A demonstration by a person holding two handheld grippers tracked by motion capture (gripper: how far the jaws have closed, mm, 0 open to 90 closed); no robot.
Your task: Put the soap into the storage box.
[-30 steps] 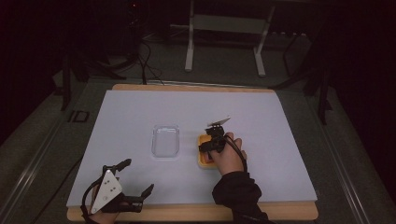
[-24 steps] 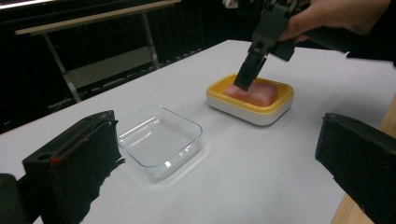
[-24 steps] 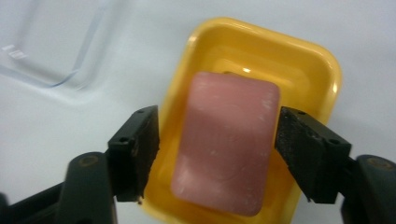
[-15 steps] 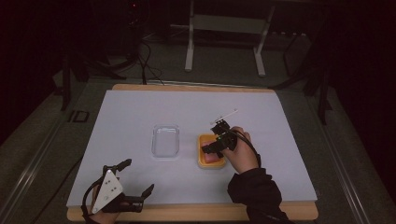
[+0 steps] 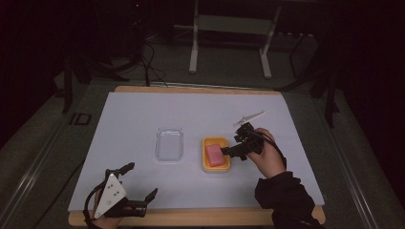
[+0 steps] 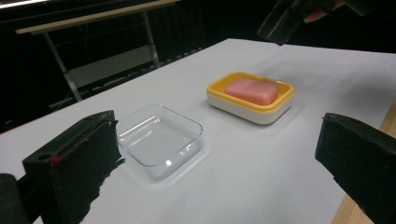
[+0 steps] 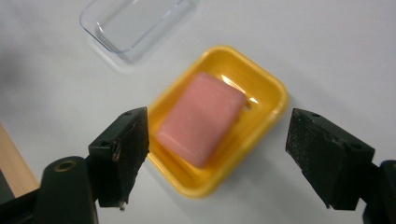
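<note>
A pink bar of soap [image 7: 201, 119] lies flat in a yellow plastic soap dish with a white base [image 5: 216, 167], near the middle of the white table cover [image 5: 133, 119]. The right gripper [image 5: 234, 151] hangs just above the dish with its jaws wide apart, one on each side of the soap. It looks ready to go down and pinch it. The left gripper [image 5: 138, 183] rests by the near table edge, jaws apart and holding nothing. A clear empty plastic tray [image 6: 159, 140] sits beside the dish, maybe waiting for the soap.
</note>
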